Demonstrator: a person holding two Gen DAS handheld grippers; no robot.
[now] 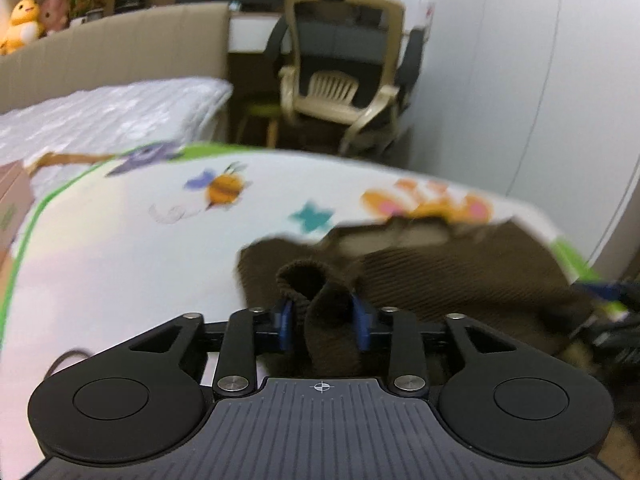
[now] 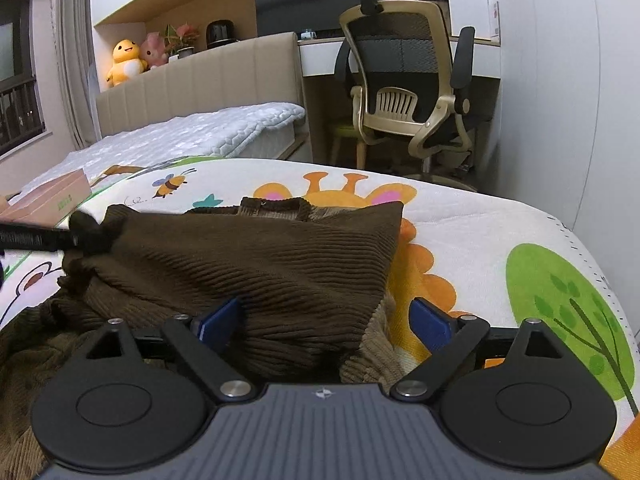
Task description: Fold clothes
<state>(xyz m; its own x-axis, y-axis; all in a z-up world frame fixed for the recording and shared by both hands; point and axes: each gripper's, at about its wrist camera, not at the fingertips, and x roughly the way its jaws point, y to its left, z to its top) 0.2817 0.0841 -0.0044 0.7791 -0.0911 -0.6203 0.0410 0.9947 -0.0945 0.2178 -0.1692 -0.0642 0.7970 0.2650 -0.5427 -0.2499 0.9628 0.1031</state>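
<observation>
A brown ribbed knit garment [image 2: 256, 264] lies bunched on a cartoon-print play mat [image 2: 500, 232]. In the left wrist view my left gripper [image 1: 322, 312] is shut on a fold of the brown garment [image 1: 440, 272] and holds it raised; the picture is blurred. The left gripper also shows in the right wrist view [image 2: 86, 234], at the garment's left edge. My right gripper [image 2: 324, 320] is open, its blue fingers [image 2: 430, 322] on either side of the garment's near right part, with cloth lying between them.
An office chair [image 2: 404, 92] and a desk stand behind the mat. A bed with a white mattress [image 2: 180, 136] lies to the back left, with plush toys [image 2: 126, 60] on its headboard shelf. A pink box [image 2: 52, 200] sits at the mat's left. A white wall is on the right.
</observation>
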